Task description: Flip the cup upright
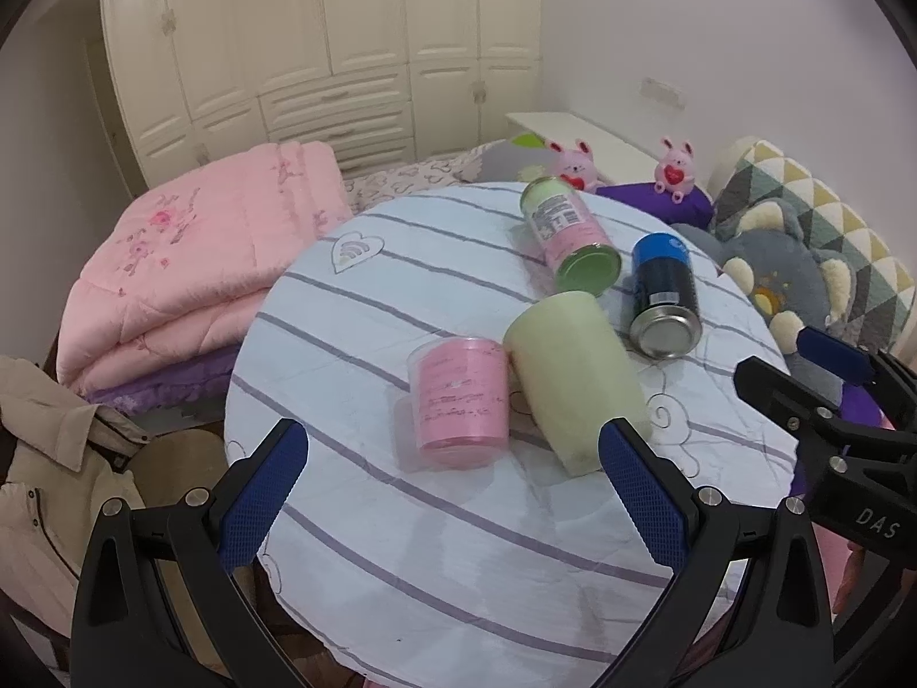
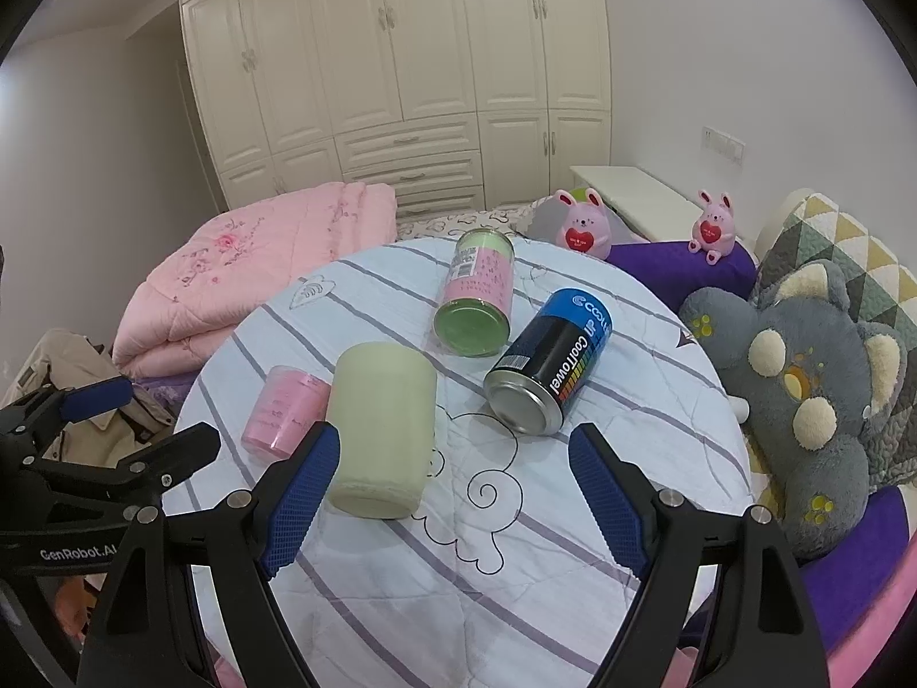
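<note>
A pale yellow-green cup [image 1: 576, 378] stands upside down on the round striped table [image 1: 458, 544]; it also shows in the right wrist view [image 2: 381, 430]. A clear cup with pink contents [image 1: 458, 401] stands beside it on its left, also seen from the right wrist [image 2: 283, 415]. My left gripper [image 1: 453, 493] is open and empty, just in front of both cups. My right gripper [image 2: 453, 493] is open and empty, its left finger close to the yellow cup. The right gripper shows at the right edge of the left wrist view [image 1: 825, 401].
A pink-and-green can [image 2: 478, 298] and a blue-black can [image 2: 550, 361] lie on their sides behind the cups. A folded pink quilt [image 1: 195, 275] lies at left, a grey plush cushion [image 2: 802, 395] at right, pink bunny toys [image 2: 584, 223] and a wardrobe [image 2: 401, 69] behind.
</note>
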Available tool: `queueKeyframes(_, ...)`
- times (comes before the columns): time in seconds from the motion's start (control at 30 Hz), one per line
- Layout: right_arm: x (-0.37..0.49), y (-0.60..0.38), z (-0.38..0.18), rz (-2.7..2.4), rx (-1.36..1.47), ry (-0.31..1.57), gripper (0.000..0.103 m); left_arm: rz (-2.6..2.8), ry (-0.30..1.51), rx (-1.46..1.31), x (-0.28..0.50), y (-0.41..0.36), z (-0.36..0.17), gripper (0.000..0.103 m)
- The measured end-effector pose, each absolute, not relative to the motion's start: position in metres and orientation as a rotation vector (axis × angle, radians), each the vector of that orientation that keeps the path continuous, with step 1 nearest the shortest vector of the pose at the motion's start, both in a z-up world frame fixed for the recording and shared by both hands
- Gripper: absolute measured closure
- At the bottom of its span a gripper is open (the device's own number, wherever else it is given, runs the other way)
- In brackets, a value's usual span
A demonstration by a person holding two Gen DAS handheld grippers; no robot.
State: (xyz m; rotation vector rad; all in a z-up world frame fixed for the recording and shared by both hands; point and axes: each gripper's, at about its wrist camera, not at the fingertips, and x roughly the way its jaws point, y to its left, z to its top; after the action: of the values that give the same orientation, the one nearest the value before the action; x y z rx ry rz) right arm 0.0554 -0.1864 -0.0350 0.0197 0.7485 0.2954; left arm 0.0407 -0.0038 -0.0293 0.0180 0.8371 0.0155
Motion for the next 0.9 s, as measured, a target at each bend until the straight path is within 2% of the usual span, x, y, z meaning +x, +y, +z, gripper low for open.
queueKeyframes(0.43,0.072,-0.187,-0.050,0.327,0.042,0.786,0.019,0.087,1.024,-0.004,0.076,0.024,-0.072,0.000)
queueKeyframes(0.9,0.090,-0.184,-0.065,0.361,0.046,0.831,0.019,0.039,1.128,-0.001,0.123,0.004,-0.105,0.001)
